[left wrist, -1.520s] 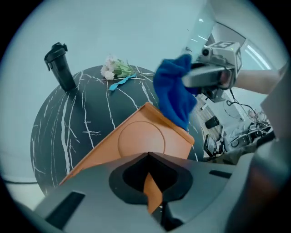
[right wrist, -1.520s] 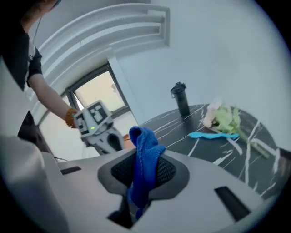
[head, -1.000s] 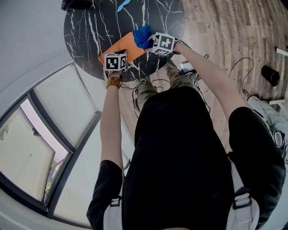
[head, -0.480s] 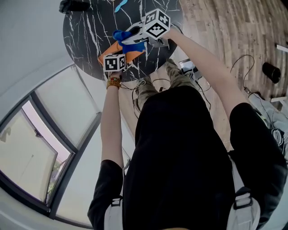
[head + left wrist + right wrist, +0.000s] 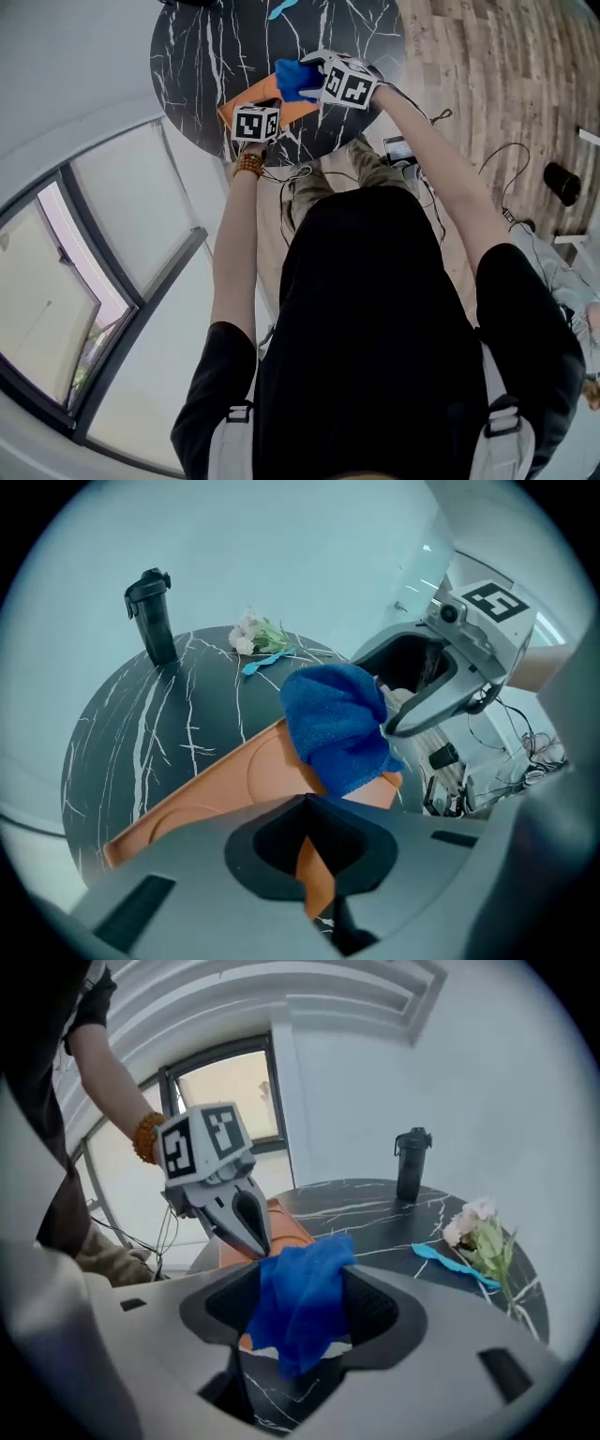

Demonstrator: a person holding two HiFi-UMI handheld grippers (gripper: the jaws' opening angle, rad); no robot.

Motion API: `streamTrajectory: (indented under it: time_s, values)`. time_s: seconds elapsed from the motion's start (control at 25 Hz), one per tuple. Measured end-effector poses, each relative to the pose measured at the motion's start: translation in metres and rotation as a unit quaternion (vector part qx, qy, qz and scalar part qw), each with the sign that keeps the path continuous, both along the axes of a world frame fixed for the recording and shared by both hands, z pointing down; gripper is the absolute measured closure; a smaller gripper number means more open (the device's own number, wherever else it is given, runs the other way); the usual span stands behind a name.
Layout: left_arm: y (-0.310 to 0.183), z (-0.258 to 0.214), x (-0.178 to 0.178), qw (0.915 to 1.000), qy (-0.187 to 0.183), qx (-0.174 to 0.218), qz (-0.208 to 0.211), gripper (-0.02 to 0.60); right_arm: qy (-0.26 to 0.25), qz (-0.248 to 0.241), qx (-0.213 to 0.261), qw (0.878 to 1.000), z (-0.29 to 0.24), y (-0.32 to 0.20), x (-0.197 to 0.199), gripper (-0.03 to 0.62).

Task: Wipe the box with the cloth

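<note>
Now: my left gripper is pinched tight on the orange box's near edge, on the black table. My right gripper's jaws just sprang wide, and the blue cloth sits loose between them, over the box.

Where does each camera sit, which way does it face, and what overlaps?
Head view: on the person's head, looking down at the table, box and cloth; torso and arms show.
Left gripper view: on the left gripper, shut on the box's edge, looking across the table toward the bottle; own jaws show.
Right gripper view: on the right gripper, jaws just opening, cloth between, facing the left gripper; left forearm shows.
Shared: both gripper views show box, cloth, bottle.
</note>
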State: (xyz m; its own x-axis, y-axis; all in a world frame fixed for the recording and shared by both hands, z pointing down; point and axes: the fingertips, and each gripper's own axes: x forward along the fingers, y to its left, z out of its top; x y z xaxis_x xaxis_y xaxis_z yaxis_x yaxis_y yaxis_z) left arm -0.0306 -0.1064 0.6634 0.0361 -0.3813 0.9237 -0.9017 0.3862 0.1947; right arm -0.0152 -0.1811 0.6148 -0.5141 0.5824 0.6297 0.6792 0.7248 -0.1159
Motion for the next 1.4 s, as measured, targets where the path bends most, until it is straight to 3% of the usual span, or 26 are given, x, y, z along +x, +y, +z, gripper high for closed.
streamTrajectory:
  time_s: [0.12, 0.2, 0.28, 0.44, 0.52, 0.68, 0.76, 0.92, 1.0, 1.12, 1.28, 1.36, 1.4]
  values:
    - [0.000, 0.001, 0.001, 1.0000, -0.002, 0.000, 0.002, 0.577, 0.060, 0.081, -0.003, 0.995, 0.036, 0.013, -0.020, 0.343]
    - [0.000, 0.003, 0.003, 1.0000, 0.001, -0.001, 0.008, 0.577, 0.108, 0.177, -0.077, 0.975, 0.046, 0.005, -0.024, 0.381]
    - [0.001, 0.004, 0.002, 0.9999, 0.005, 0.003, 0.009, 0.577, 0.147, 0.225, -0.153, 0.951, 0.042, 0.001, -0.013, 0.438]
    - [0.000, 0.000, 0.000, 0.9998, 0.010, 0.020, -0.002, 0.577, 0.193, 0.203, -0.194, 0.940, 0.042, 0.018, 0.037, 0.445]
    - [0.001, -0.001, 0.001, 0.9998, 0.007, 0.021, -0.003, 0.577, 0.205, 0.211, -0.206, 0.933, 0.045, 0.023, 0.043, 0.445]
    - [-0.001, 0.001, 0.004, 0.9999, 0.005, 0.010, 0.012, 0.577, 0.173, 0.236, -0.171, 0.941, 0.042, 0.005, 0.002, 0.450]
    - [0.000, 0.003, 0.002, 0.9998, 0.009, 0.011, 0.013, 0.577, 0.172, 0.252, -0.167, 0.938, 0.043, -0.007, -0.028, 0.453]
    - [0.000, 0.001, 0.000, 0.9995, 0.007, 0.029, 0.008, 0.577, 0.216, 0.278, -0.220, 0.910, 0.052, -0.015, -0.051, 0.437]
    - [-0.001, 0.002, 0.001, 0.9986, 0.016, 0.050, 0.004, 0.577, 0.219, 0.292, -0.240, 0.900, 0.052, -0.014, -0.043, 0.439]
    - [-0.001, 0.003, -0.002, 0.9965, 0.038, 0.075, 0.001, 0.578, 0.218, 0.309, -0.240, 0.894, 0.054, -0.004, -0.013, 0.442]
    - [0.009, 0.004, -0.007, 0.9950, 0.051, 0.085, 0.015, 0.577, 0.252, 0.310, -0.230, 0.888, 0.057, 0.024, 0.028, 0.452]
    - [0.003, -0.001, 0.002, 0.9907, 0.081, 0.106, 0.023, 0.576, 0.253, 0.313, -0.240, 0.883, 0.045, 0.014, 0.038, 0.464]
    - [0.002, -0.009, 0.007, 0.9856, 0.107, 0.129, 0.020, 0.541, 0.248, 0.327, -0.251, 0.876, 0.036, 0.001, 0.036, 0.465]
